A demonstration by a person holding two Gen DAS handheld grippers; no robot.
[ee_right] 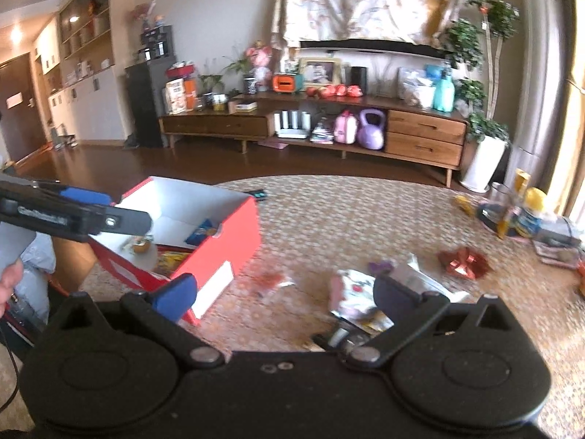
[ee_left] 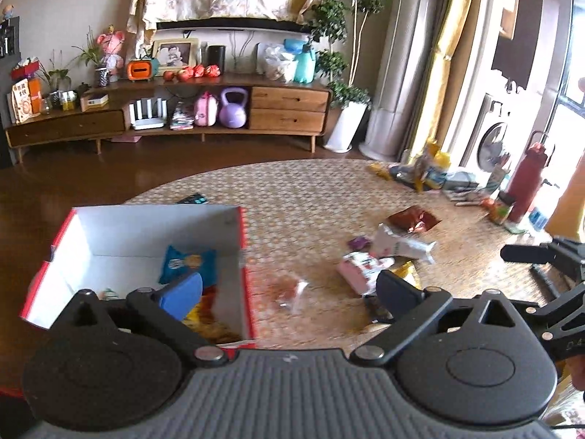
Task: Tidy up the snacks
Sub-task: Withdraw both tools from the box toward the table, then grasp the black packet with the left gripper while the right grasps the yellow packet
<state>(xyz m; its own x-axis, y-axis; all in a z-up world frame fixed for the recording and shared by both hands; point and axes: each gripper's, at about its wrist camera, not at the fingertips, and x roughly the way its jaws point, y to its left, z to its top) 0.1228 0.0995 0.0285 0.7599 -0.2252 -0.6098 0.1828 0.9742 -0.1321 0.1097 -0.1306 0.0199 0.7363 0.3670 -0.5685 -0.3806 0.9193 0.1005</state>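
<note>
A red box with a white inside (ee_left: 146, 234) sits on the round woven rug (ee_left: 310, 197), low and left in the left wrist view. A blue snack packet (ee_left: 186, 261) and a yellow one (ee_left: 210, 320) lie in it. My left gripper (ee_left: 290, 292) hangs open over the box's right edge with nothing held. A small clear packet (ee_left: 283, 287) lies on the rug below it. Right of that is a loose pile of snacks (ee_left: 384, 256) and a red-brown foil packet (ee_left: 413, 219). My right gripper (ee_right: 285, 292) is open and empty, between the box (ee_right: 219, 256) and the pile (ee_right: 358, 292).
A long wooden TV cabinet (ee_left: 289, 109) lines the far wall, with a potted plant (ee_left: 345, 124) at its right end. Bottles, bags and a tall red flask (ee_left: 524, 183) crowd the rug's right edge. A dark remote (ee_left: 192, 198) lies behind the box.
</note>
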